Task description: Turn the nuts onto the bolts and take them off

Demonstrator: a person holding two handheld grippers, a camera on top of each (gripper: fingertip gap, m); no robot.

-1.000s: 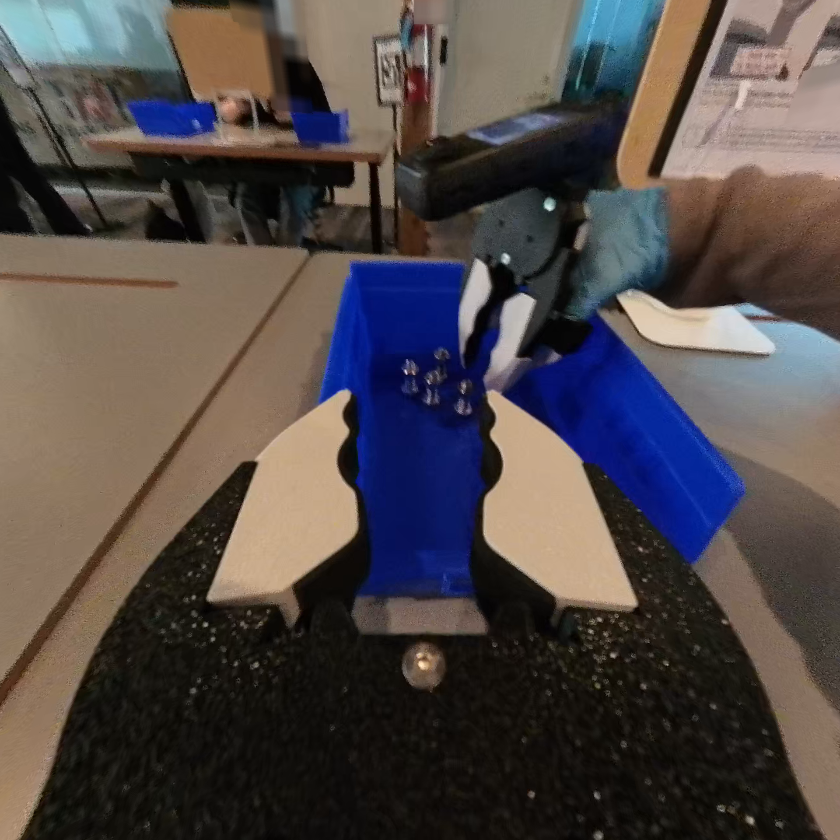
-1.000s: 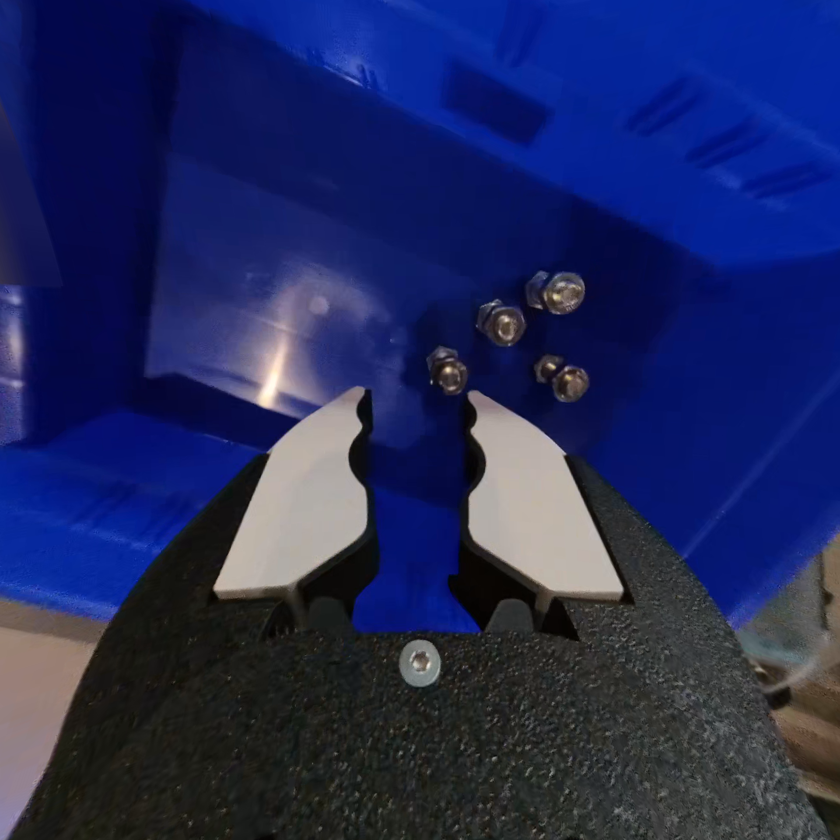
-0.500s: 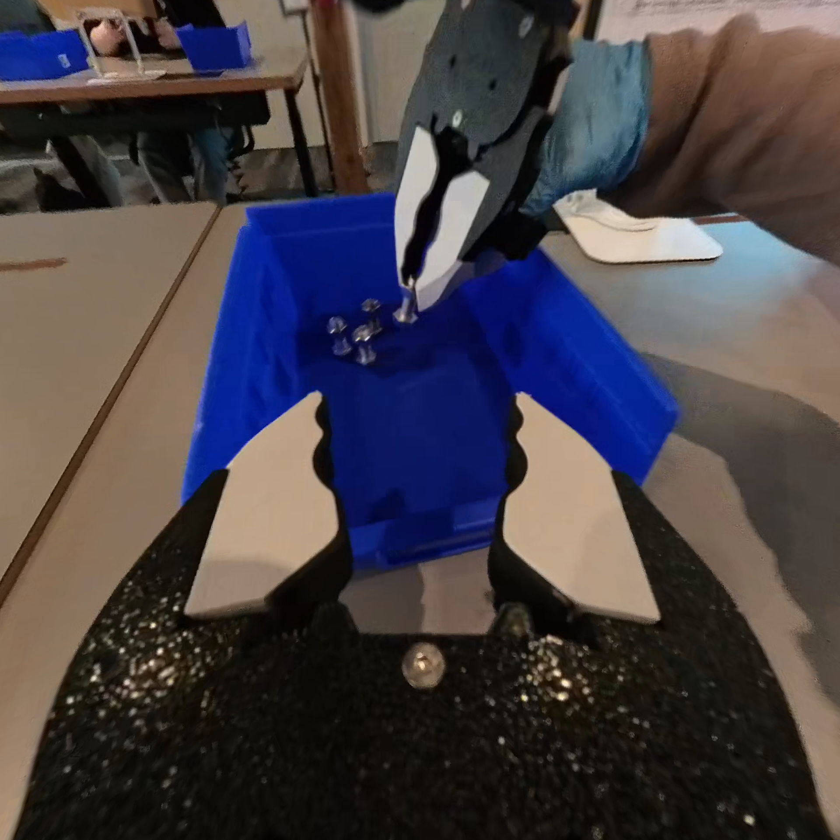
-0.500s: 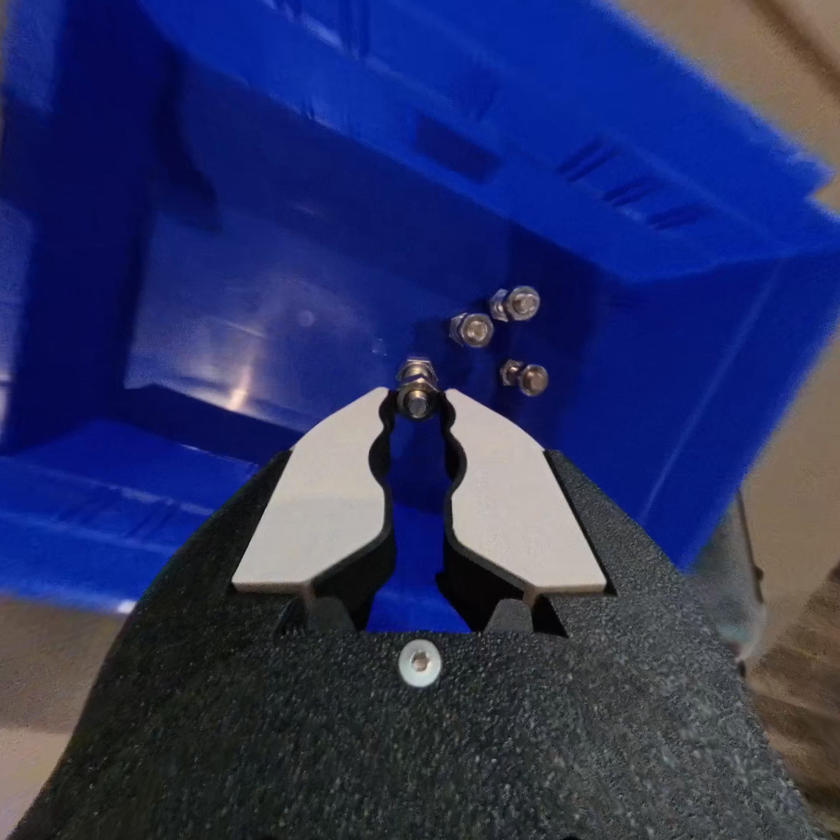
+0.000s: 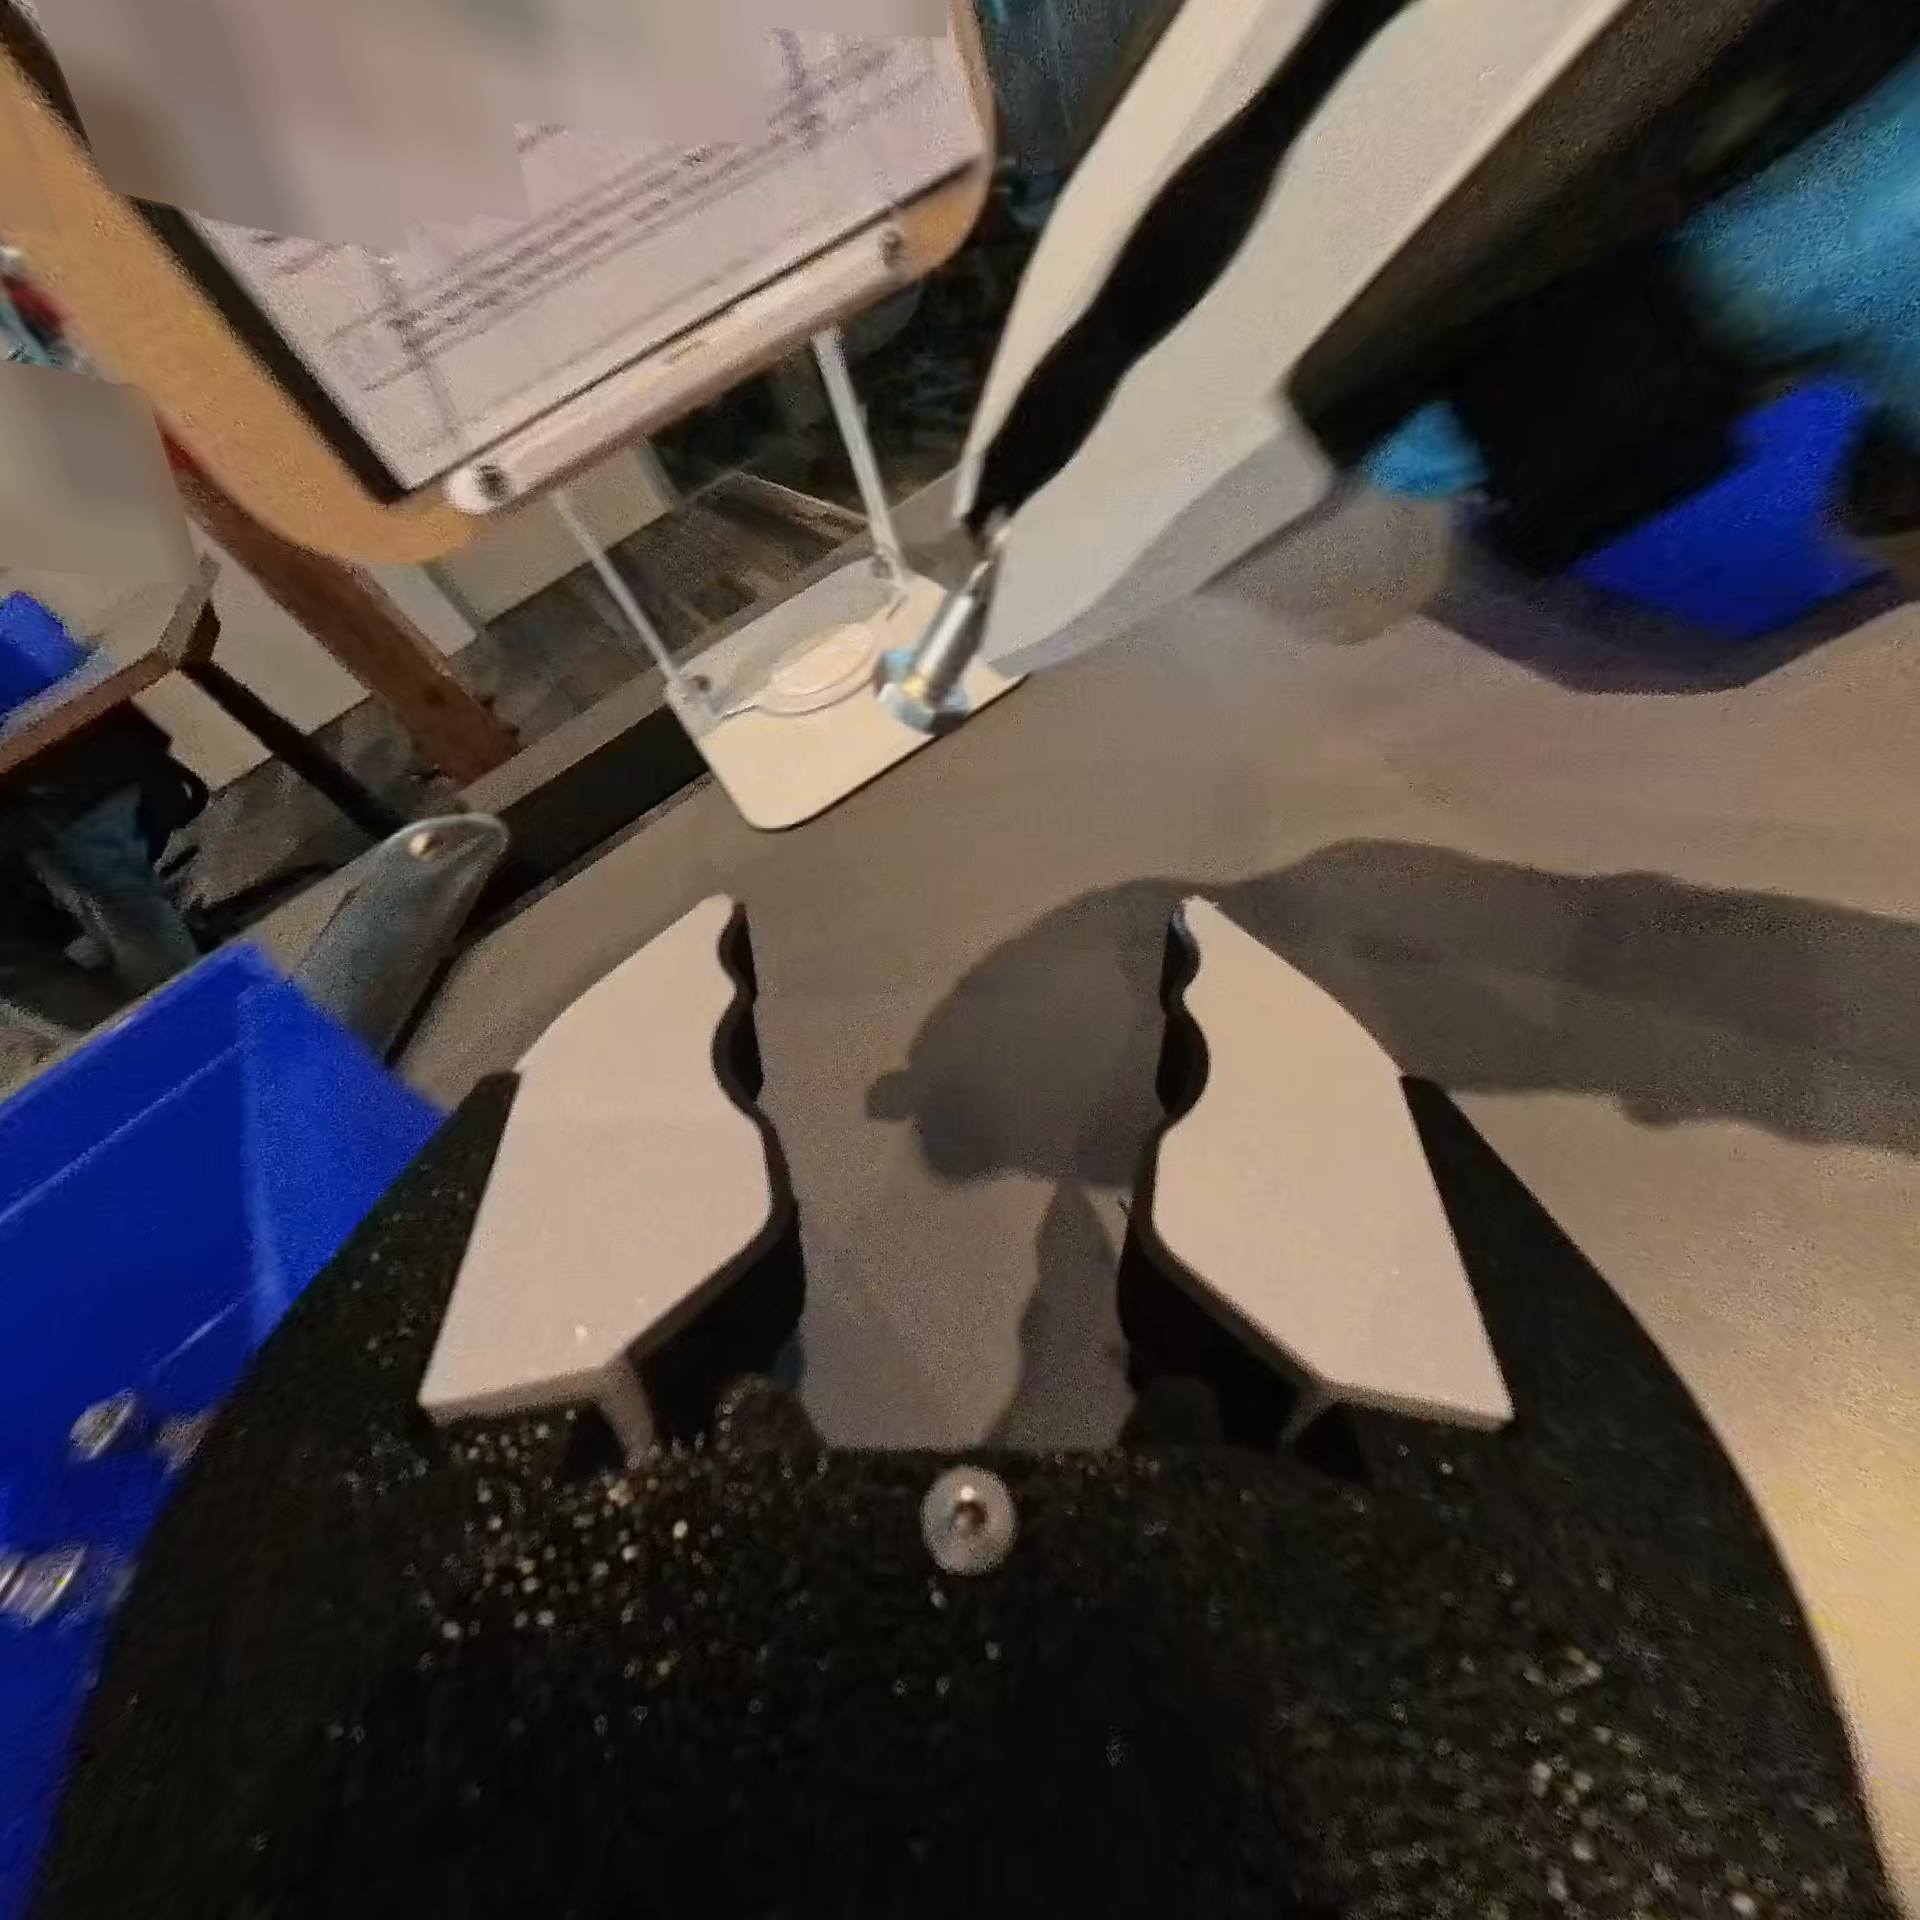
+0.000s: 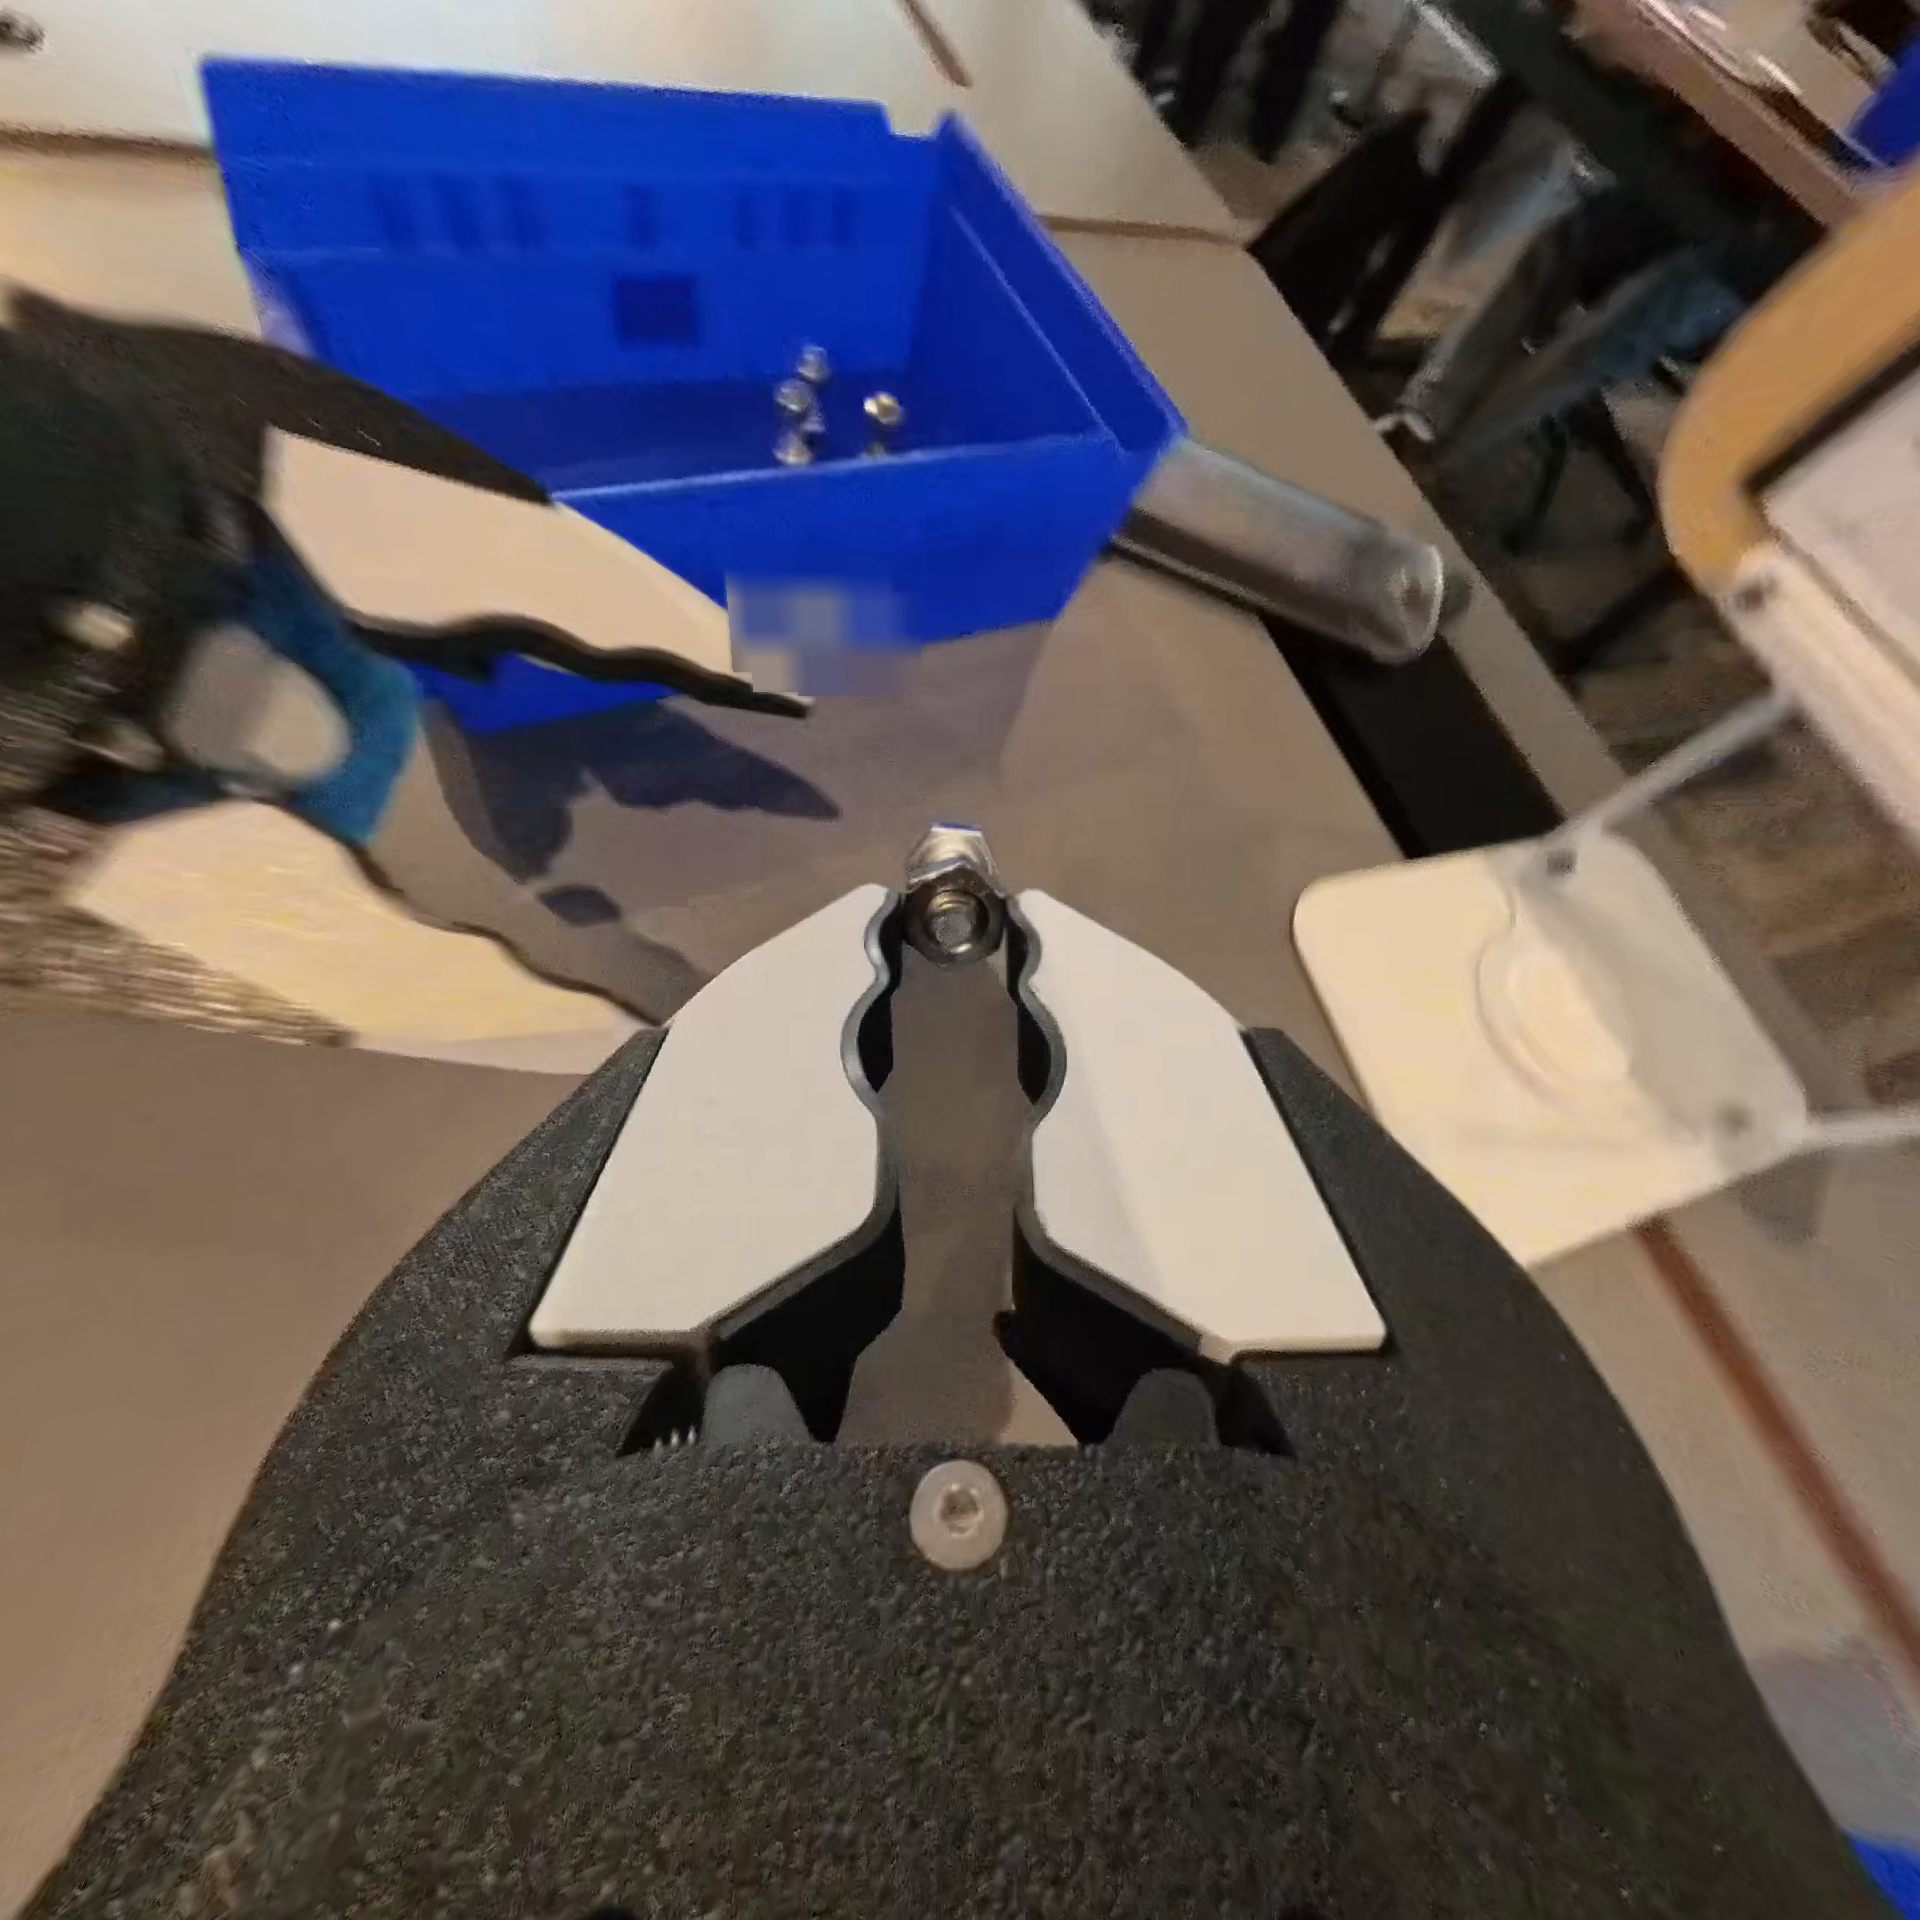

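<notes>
Bolt (image 6: 951,914) with nut sits pinched between right jaws' tips.

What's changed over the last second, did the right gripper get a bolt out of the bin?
Yes. The right gripper closed on one small silver bolt with a nut and lifted it out of the blue plastic bin over the table. The left gripper stayed open; the other bolts remain inside.

In the right wrist view, a small steel bolt with a hex nut (image 6: 948,896) sits between the tips of the right gripper (image 6: 951,914), above the grey table top (image 6: 1143,748). Ahead and to the left stands a blue plastic bin (image 6: 665,270) with loose steel bolts (image 6: 821,410) in it. The left gripper (image 6: 582,821) lies to the left, between tool and bin. A clear acrylic stand base (image 6: 1538,1039) rests on the table to the right.
</notes>
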